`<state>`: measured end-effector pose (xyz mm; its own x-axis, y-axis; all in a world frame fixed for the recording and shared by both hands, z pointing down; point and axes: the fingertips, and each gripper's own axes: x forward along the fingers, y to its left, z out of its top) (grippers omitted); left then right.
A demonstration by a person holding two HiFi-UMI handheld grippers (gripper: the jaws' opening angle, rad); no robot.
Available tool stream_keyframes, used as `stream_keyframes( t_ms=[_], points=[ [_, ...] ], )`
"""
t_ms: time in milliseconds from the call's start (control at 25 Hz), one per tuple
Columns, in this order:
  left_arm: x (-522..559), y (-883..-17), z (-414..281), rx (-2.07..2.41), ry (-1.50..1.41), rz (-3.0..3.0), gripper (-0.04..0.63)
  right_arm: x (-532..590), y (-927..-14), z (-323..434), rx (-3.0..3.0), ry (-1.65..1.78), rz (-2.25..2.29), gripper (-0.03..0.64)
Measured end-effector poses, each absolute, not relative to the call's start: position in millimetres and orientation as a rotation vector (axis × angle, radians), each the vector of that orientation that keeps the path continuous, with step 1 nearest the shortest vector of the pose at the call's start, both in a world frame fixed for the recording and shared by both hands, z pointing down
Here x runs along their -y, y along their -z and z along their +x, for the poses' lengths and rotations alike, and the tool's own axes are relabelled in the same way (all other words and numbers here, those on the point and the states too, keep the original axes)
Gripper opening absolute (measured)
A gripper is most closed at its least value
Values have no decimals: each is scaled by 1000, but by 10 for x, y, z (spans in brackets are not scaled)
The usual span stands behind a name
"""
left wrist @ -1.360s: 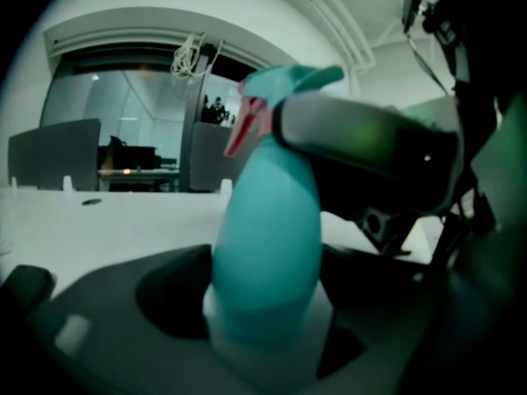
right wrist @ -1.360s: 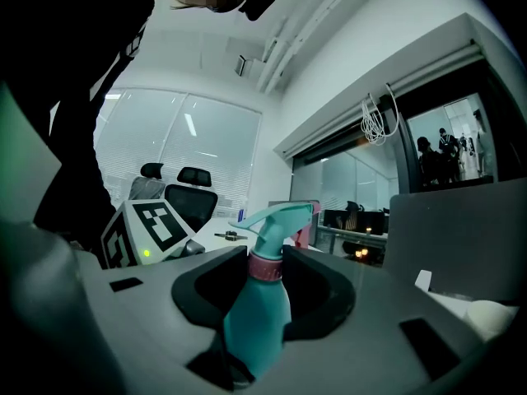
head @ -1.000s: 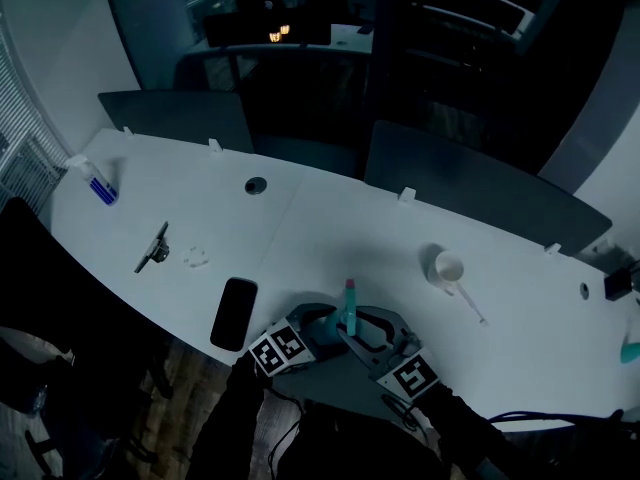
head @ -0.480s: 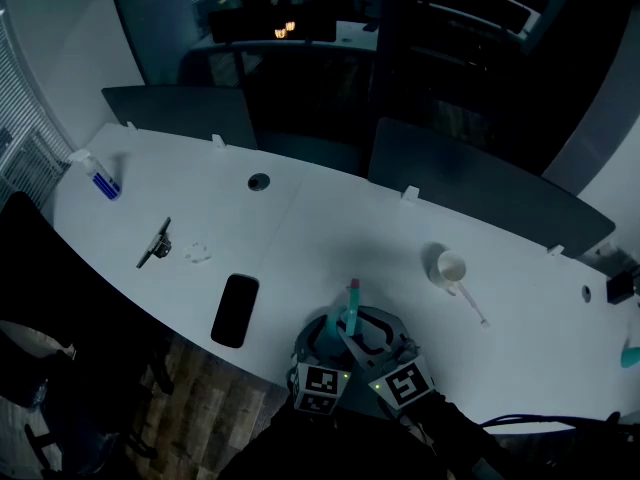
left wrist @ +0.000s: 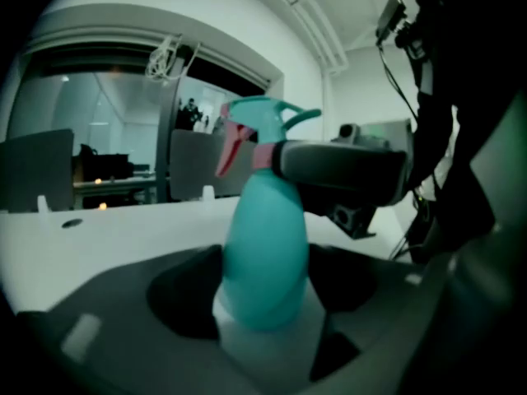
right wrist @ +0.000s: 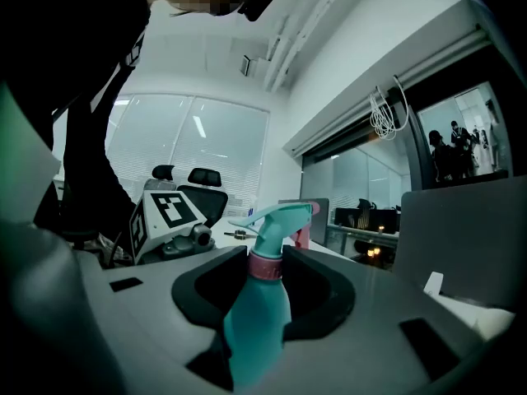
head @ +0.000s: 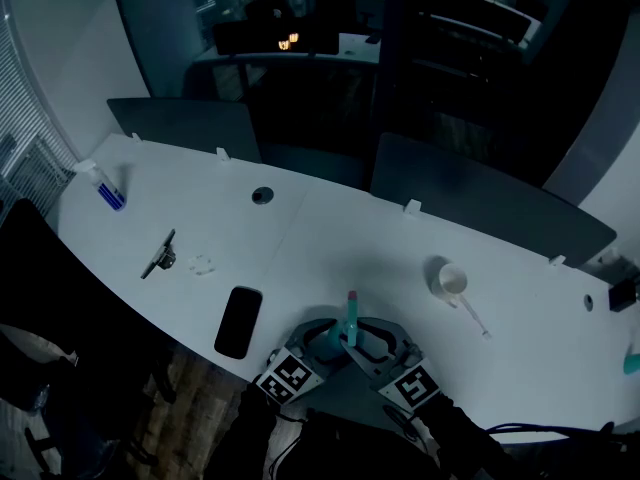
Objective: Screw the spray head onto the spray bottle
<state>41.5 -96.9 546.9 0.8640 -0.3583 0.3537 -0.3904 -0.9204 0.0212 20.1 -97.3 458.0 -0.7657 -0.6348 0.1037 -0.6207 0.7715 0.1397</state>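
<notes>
Spray bottle (left wrist: 265, 253), teal, stands upright at the near edge of the white desk (head: 330, 228), between both grippers. Its base is hidden, so contact with the desk can't be told. Spray head (right wrist: 276, 219) sits on the neck, teal with pink parts.

Right gripper (right wrist: 265, 280): jaws clamped on the spray head at its pink collar (right wrist: 265, 267), gripper held about level.

Left gripper (left wrist: 265, 336): jaws have just been closing. The bottle's lower body is between them, with the pale pads (left wrist: 221, 319) against it on both sides (gripper tilted slightly downward).

Elsewhere on the desk, well apart from the bottle: dark phone (head: 238, 321) to the left, white cup (head: 452, 281) to the right.
</notes>
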Motion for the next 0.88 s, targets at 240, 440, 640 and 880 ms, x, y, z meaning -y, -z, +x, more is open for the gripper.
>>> stream_keyframes(
  t_ms=[240,440,640,880],
  points=[
    [1017,-5423,418,1066,-407,2816,327,977,-4590,228,2757,238,1074,132],
    [972,-5402,399,1453,-313,2611,328,924,-4565,233,2766,219,1156,132],
    [979,-5384,360,1091,-313,2803,373,938,-4579,221,2809,172,1082,132],
    [989,-5444,438,709,-496,2896,322,986,-4577,253,2804,200,1042,132]
  ],
)
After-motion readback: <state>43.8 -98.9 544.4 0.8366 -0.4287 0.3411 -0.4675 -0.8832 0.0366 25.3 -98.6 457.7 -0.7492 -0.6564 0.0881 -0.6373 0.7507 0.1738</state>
